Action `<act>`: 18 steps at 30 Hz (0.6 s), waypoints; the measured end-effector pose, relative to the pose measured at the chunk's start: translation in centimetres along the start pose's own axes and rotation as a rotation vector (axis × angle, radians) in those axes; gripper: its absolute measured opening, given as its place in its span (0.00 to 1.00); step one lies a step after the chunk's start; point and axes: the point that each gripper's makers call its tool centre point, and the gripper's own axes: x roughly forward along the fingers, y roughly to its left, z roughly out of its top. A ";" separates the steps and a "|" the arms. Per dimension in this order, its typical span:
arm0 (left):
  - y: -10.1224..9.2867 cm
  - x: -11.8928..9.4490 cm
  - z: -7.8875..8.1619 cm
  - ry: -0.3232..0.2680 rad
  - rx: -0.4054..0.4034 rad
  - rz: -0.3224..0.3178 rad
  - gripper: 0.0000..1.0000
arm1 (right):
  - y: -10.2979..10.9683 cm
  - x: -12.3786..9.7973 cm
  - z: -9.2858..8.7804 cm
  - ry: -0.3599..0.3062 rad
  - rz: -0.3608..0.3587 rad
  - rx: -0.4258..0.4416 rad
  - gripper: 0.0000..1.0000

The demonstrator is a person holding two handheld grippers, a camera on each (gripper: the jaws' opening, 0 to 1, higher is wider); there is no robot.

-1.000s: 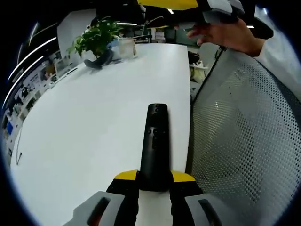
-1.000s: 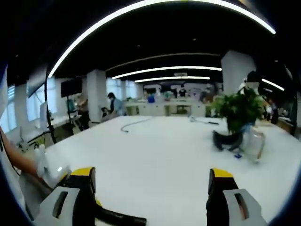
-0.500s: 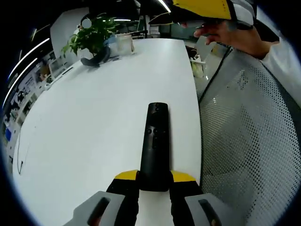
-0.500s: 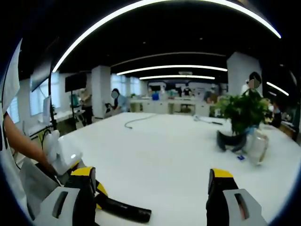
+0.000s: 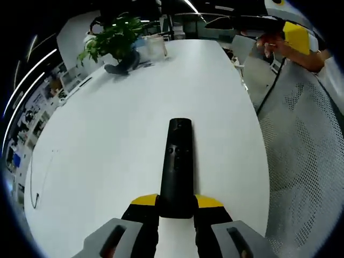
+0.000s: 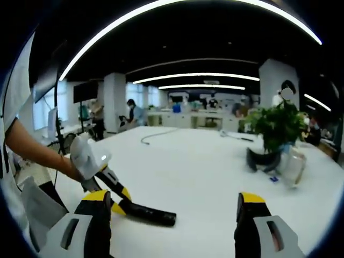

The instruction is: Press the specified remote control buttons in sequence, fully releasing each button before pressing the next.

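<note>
Gripping the rear end of a black remote control (image 5: 177, 166), the left tool (image 5: 176, 210) is keeping its yellow-tipped jaws closed tight on both sides of the slim body. The remote is pointing straight ahead from the jaws, its button face turned up, and it is hanging over the white bench (image 5: 107, 140); whether it is touching the surface cannot be told. From the right gripper view, the same remote (image 6: 148, 213) is appearing low on the left, lying close along the bench (image 6: 204, 177), with the left tool (image 6: 119, 194) clamped on its near end and a person's hand (image 6: 75, 167) holding that tool from behind.

The right tool (image 6: 173, 226) is standing wide, its two yellow-tipped jaws well apart with nothing between them, above the bench and a little to the side of the remote. In the left gripper view it (image 5: 293, 35) is showing far at the upper right, held in a hand (image 5: 271, 45).

A leafy potted plant (image 5: 115, 43) is sitting at the far end of the bench, with a clear glass container (image 5: 155, 47) just beside it. A grey mesh chair back (image 5: 306, 161) is standing along the bench's edge. A thin cable (image 6: 156, 137) is lying on the far part of the surface.
</note>
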 end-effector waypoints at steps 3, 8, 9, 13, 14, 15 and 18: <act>1.3 0.0 0.0 0.009 0.011 0.017 0.23 | 0.1 0.1 -0.2 0.013 0.004 0.000 0.96; 3.5 0.3 0.3 0.016 0.013 0.033 0.23 | 0.3 0.2 -0.3 0.016 0.009 -0.016 0.95; 3.8 0.4 0.3 0.016 0.015 0.034 0.23 | 0.2 0.1 -0.2 0.013 0.007 -0.020 0.94; 5.4 0.7 0.7 0.024 0.030 0.042 0.23 | -0.3 0.2 -0.5 0.028 -0.006 -0.015 0.94; 5.9 0.8 0.8 0.026 0.037 0.044 0.23 | -0.4 0.2 -0.4 0.026 -0.009 -0.011 0.93; 6.3 0.9 0.9 0.028 0.042 0.046 0.23 | -0.4 0.2 -0.4 0.025 -0.010 -0.008 0.93; 8.2 1.1 1.1 0.036 0.053 0.059 0.23 | -0.5 0.2 -0.5 0.030 -0.009 -0.002 0.92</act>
